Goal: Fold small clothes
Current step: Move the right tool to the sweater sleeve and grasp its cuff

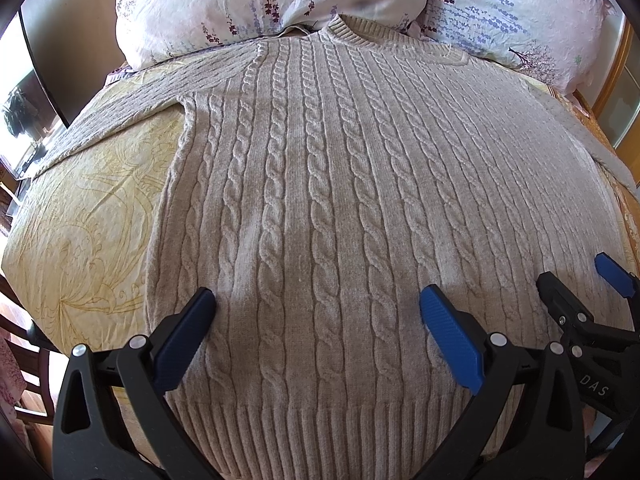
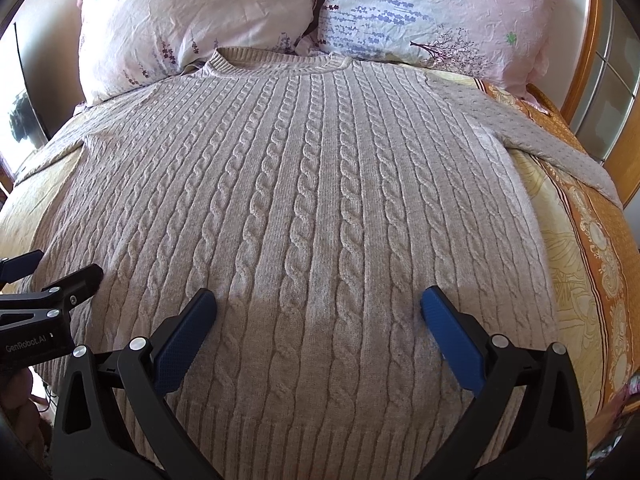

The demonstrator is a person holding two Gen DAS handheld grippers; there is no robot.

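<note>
A beige cable-knit sweater (image 1: pixel 320 184) lies flat, front up, on the bed, its collar toward the pillows and its ribbed hem nearest me; it also shows in the right wrist view (image 2: pixel 304 200). One sleeve (image 1: pixel 120 108) stretches out to the left, the other (image 2: pixel 532 136) to the right. My left gripper (image 1: pixel 318 308) is open and empty, hovering over the lower body of the sweater. My right gripper (image 2: pixel 318 308) is open and empty beside it, over the lower right part. Each gripper shows at the edge of the other's view, the right one (image 1: pixel 576 280) and the left one (image 2: pixel 52 272).
Two floral pillows (image 2: pixel 192 24) (image 2: pixel 432 12) lean at the head of the bed. The yellow patterned bedspread (image 1: pixel 80 208) has an orange border (image 2: pixel 592 240) on the right. A wooden headboard frame (image 2: pixel 588 48) rises at the right.
</note>
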